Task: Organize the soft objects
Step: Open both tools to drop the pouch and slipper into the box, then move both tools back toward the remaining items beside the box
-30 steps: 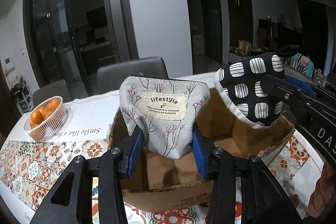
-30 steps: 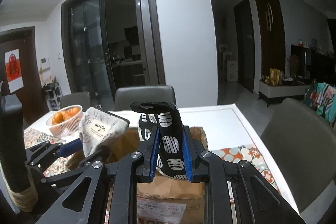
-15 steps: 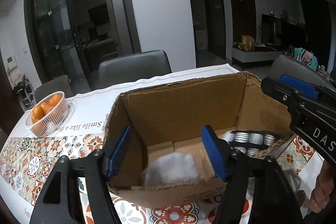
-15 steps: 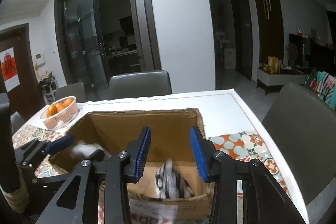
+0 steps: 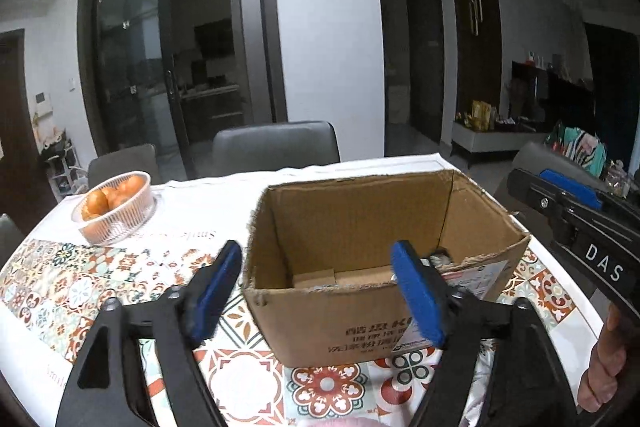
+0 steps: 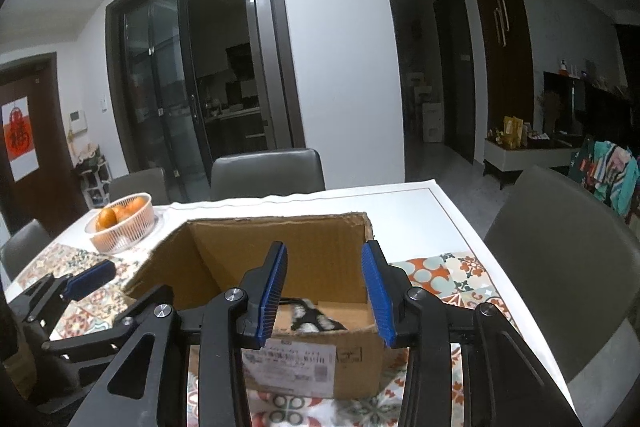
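Observation:
An open cardboard box [image 5: 340, 323] [image 6: 224, 239] stands on the patterned tablecloth. The black-and-white pouch [image 6: 316, 319] lies inside it at the near right, and only a sliver of this pouch [image 5: 440, 259] shows in the left wrist view. The grey pouch is hidden behind the box's near wall. My left gripper [image 5: 316, 251] hangs just in front of the box, its jaws opening with nothing between them. My right gripper [image 6: 325, 247] is open and empty above the box's near edge. Each gripper also shows in the other's view: the right gripper [image 5: 568, 195] and the left gripper [image 6: 90, 277].
A white basket of oranges [image 5: 116, 207] [image 6: 124, 223] sits at the table's far left. Grey chairs [image 6: 268, 167] stand behind the table and another chair [image 6: 560, 247] at its right. A hand [image 5: 604, 367] holds the right gripper's handle.
Both grippers opened and let go of their pouches, which fell into the box. Both grippers then drew back from the box, and the left jaws kept widening.

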`<action>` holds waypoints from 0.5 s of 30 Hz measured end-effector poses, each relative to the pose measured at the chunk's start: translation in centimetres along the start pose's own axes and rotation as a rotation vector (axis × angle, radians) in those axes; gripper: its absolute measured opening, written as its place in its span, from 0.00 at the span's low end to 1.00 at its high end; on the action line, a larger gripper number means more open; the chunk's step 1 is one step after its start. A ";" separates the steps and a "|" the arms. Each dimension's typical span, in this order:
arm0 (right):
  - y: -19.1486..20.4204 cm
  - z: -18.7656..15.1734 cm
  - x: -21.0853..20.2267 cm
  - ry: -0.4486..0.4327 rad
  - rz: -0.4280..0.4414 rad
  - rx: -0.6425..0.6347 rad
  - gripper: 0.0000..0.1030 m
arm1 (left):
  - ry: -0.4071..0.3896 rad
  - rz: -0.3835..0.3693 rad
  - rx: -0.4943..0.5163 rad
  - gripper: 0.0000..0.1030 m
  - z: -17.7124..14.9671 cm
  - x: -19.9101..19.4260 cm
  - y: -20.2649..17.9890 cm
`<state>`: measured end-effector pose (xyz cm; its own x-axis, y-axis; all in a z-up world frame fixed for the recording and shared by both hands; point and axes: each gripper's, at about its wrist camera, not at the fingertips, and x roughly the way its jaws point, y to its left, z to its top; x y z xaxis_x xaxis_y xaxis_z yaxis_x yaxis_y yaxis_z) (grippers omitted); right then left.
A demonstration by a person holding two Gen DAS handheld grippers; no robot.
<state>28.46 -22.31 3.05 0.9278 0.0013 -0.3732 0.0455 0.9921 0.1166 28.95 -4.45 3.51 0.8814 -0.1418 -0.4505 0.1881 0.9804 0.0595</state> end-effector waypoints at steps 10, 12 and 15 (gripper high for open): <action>1.0 -0.4 -4.6 -0.040 0.009 0.005 0.48 | -0.086 0.042 -0.012 0.93 -0.5 -5.8 0.8; 1.1 -0.6 -5.4 -0.044 0.014 0.007 0.51 | -0.101 0.049 -0.013 0.95 -0.7 -6.7 0.9; 1.4 -1.0 -6.8 -0.057 0.007 0.004 0.52 | -0.116 0.072 -0.020 1.00 -1.2 -8.5 0.9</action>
<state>21.88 -20.81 4.80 0.9477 0.0014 -0.3192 0.0400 0.9916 0.1230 21.15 -2.22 6.30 0.9367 -0.0848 -0.3396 0.1148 0.9910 0.0692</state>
